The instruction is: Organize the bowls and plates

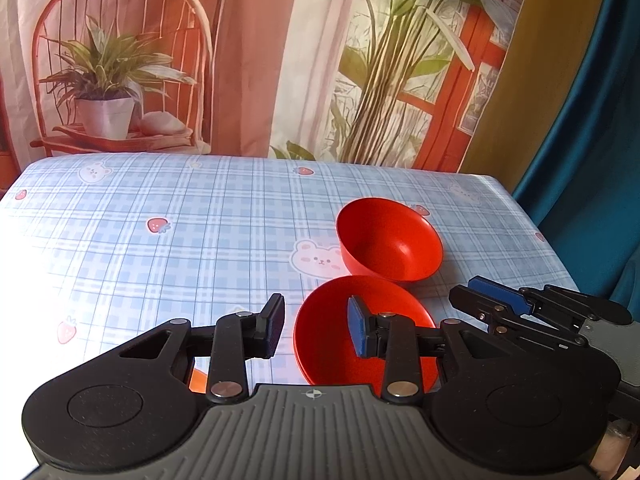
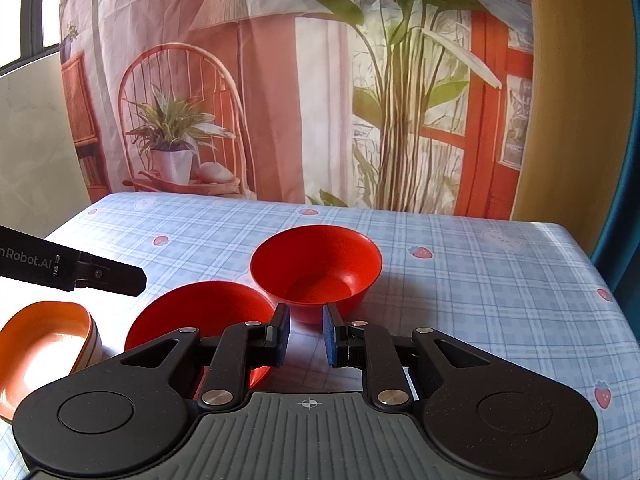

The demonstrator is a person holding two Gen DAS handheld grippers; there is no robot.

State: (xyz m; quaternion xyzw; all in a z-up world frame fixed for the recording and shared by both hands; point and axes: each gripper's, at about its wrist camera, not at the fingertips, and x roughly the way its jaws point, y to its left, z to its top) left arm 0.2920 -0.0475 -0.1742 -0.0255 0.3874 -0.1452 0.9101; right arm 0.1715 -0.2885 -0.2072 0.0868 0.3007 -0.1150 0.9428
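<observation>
Table (image 1: 160, 200): covered by a blue plaid cloth with bear and strawberry prints, sunlit at its left side; a printed backdrop (image 1: 248, 60) of plants and a chair hangs behind it.
Left gripper (image 1: 316, 330): jaws apart with nothing between the pads; its right finger (image 1: 358, 330) sits in front of the near bowl's inside in its own view, the left finger (image 1: 272, 330) over bare cloth (whether the finger touches the bowl I cannot tell).
Right gripper (image 2: 306, 334): jaws a narrow gap apart, clamped on nothing; only cloth shows between the pads, with the far bowl just beyond the tips.
Near bowl (image 1: 332, 344): red, on the cloth at the near edge, tilted toward the left wrist camera; in the right wrist view it lies left of that gripper, partly hidden by its left finger.
Far bowl (image 2: 316, 272): red, upright and empty, just behind the near bowl and close beside it (contact between the two cannot be told).
Orange dish (image 2: 36, 344): oval, orange inside with a pale outer wall, at the left edge of the right wrist view, left of the near bowl and apart from it.
</observation>
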